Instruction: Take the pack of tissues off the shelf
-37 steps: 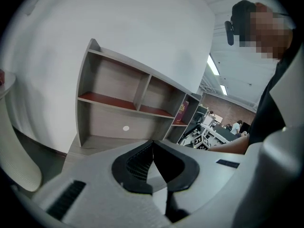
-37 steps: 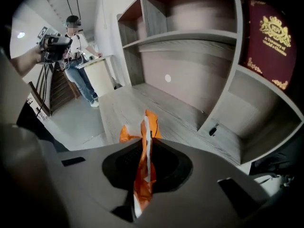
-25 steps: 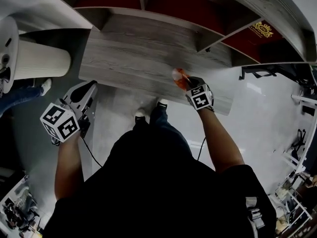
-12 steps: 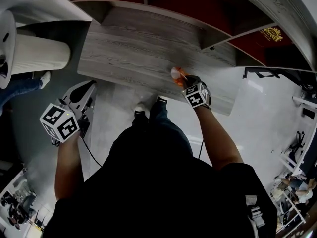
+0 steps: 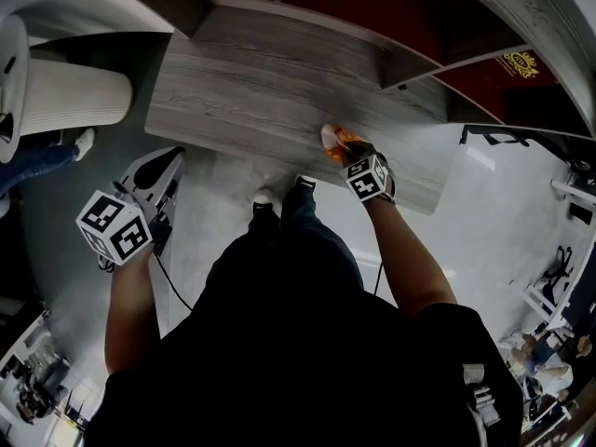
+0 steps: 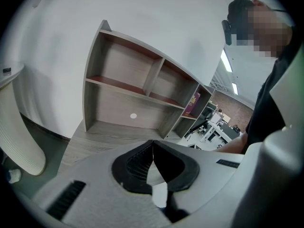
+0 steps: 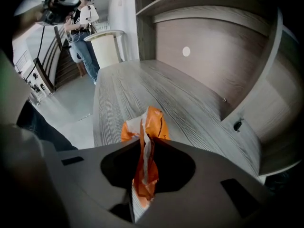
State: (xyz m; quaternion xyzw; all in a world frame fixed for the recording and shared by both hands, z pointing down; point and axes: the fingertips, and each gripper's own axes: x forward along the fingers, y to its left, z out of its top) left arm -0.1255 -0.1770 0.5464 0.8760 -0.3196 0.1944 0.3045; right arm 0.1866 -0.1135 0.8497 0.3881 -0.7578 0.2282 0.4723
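Observation:
The orange and white pack of tissues [image 5: 332, 140] sits crumpled between the jaws of my right gripper [image 5: 345, 149], just over the front part of the grey wooden shelf board [image 5: 251, 91]. In the right gripper view the pack [image 7: 150, 125] is still pinched thin between the jaws of the right gripper [image 7: 142, 148], which are opening, and its top sticks out past them. My left gripper [image 5: 166, 168] hangs low at the left, off the shelf, over the floor. In its own view the left gripper [image 6: 152, 145] is shut with nothing in it.
A white ribbed pedestal [image 5: 74, 101] stands left of the shelf unit. A dark red book [image 5: 515, 63] leans in a right-hand compartment. A black stand [image 5: 494, 134] is on the floor at the right. A person [image 7: 83, 27] stands beyond the board's far end.
My right gripper, with the pack in it, has shifted slightly left and further over the board. The left gripper has barely moved.

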